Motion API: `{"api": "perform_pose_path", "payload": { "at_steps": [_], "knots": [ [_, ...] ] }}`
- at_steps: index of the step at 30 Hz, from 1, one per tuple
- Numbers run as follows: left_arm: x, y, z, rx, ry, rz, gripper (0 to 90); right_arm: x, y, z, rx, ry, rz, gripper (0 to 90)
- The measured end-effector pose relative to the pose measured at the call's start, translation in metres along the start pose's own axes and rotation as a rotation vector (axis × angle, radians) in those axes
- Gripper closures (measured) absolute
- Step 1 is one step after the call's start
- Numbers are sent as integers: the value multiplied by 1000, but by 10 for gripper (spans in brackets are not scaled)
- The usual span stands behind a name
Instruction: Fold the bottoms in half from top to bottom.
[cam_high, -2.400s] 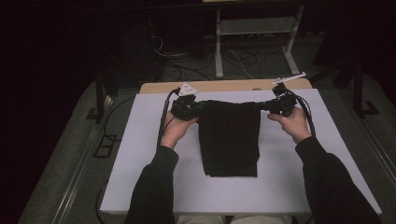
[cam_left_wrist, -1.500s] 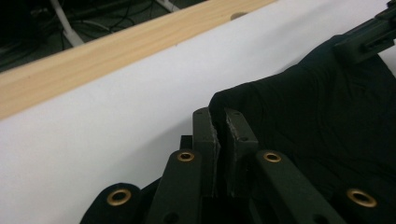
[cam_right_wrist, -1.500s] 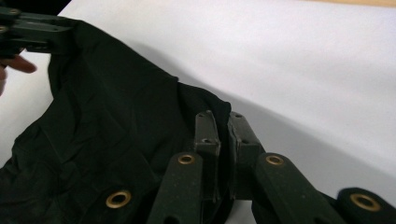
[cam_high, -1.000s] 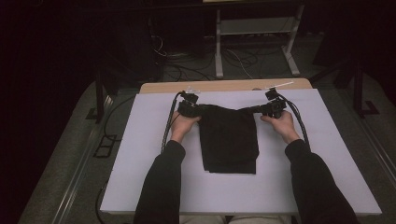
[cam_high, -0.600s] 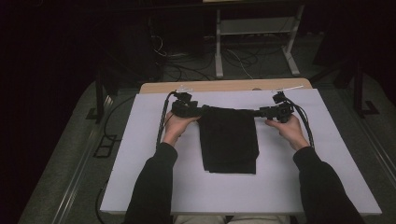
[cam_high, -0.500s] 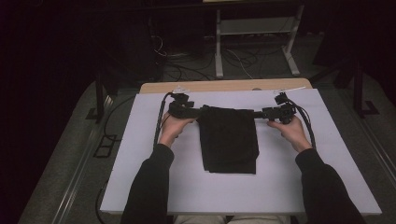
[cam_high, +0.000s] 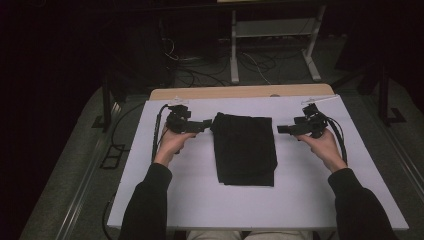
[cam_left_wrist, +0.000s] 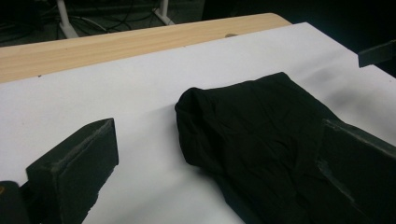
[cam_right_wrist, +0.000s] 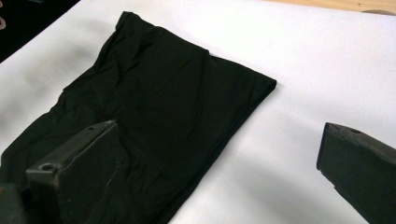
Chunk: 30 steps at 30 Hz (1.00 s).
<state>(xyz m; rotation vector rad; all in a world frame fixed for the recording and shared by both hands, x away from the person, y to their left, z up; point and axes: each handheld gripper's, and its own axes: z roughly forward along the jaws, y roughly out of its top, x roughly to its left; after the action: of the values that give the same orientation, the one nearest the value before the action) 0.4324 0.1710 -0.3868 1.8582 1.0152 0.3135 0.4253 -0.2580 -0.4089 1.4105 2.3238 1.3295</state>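
A folded black cloth (cam_high: 245, 149) lies flat in the middle of the white sheet (cam_high: 200, 200). My left gripper (cam_high: 206, 123) hovers just left of its far left corner, open and apart from it. On the other side, my right gripper (cam_high: 281, 129) is open a short way off the far right corner. Both pairs of jaws have just been opening, and neither has anything pressed between its pads. In the left gripper view the cloth (cam_left_wrist: 261, 126) lies ahead between the left gripper's (cam_left_wrist: 218, 137) spread jaws. The right gripper view shows the cloth (cam_right_wrist: 163, 93) ahead-left of the right gripper (cam_right_wrist: 218, 135).
A wooden table edge (cam_high: 240, 92) runs along the far side of the sheet. Beyond it, a metal stand (cam_high: 272, 45) and cables (cam_high: 200, 75) are on the dark floor. A cable (cam_high: 159, 130) trails from the left gripper.
Both grippers have let go of the cloth's far corners, opened, and moved outward, the left to the left and the right to the right. The cloth now rests flat.
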Motion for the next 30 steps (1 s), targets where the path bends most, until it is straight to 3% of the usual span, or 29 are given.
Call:
{"api": "perform_pose_path", "payload": {
  "at_steps": [7,18,30],
  "knots": [
    [-7,-8,-13,3,3,16,0,4,-12,-18,-33,22,8,0],
    [-19,-29,-25,1,-13,40,0,6,-43,-46,-38,-1,7,0],
    [-30,-48,-47,-28,-28,59,0,18,-62,-62,-58,5,1,0]
  ]
}}
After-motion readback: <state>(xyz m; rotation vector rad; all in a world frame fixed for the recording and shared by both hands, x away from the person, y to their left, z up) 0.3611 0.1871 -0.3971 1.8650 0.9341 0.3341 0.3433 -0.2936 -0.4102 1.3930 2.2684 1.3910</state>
